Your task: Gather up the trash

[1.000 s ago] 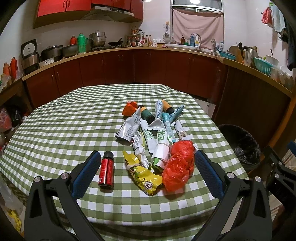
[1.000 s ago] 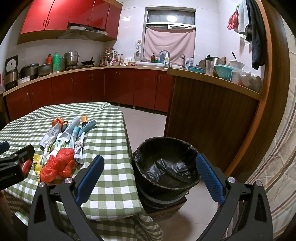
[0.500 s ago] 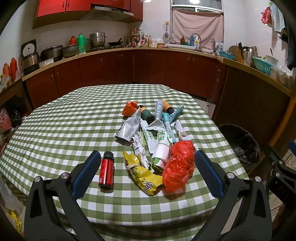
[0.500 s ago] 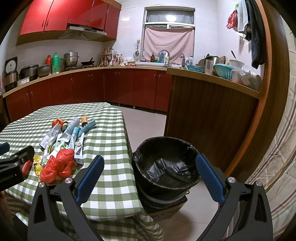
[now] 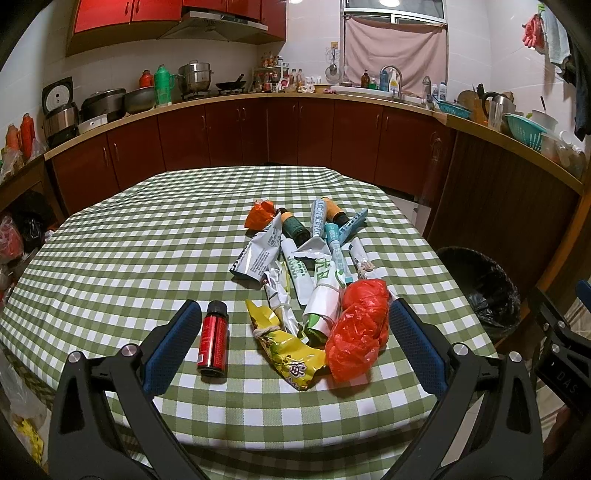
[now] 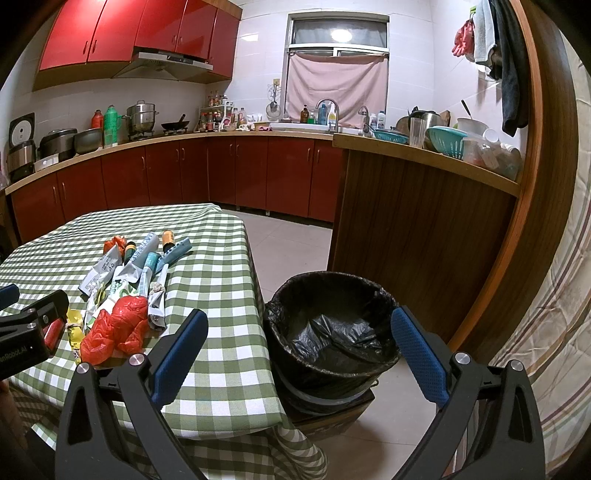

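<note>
Both grippers hang with fingers spread wide and empty: the left gripper [image 5: 291,325] over the near edge of the table [image 5: 110,251], framing the trash pile [image 5: 306,273], the right gripper [image 6: 295,332] out over the black-lined bin [image 6: 328,325] on the floor beside the table. Nothing is collected yet, and the risks lie in the pile itself. The red bottle [image 5: 213,339] could roll when nudged, and the red plastic bag [image 5: 358,332] and yellow wrapper [image 5: 291,350] are thin and slippery, likely to slide out of a pinch or drag neighbours off the edge.

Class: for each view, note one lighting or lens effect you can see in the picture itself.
Left wrist view: fisheye bows the countertop, corners vignette black. Right wrist view: the ceiling lamp's reflection glares in the window; the trash bin liner shows soft sheen.
</note>
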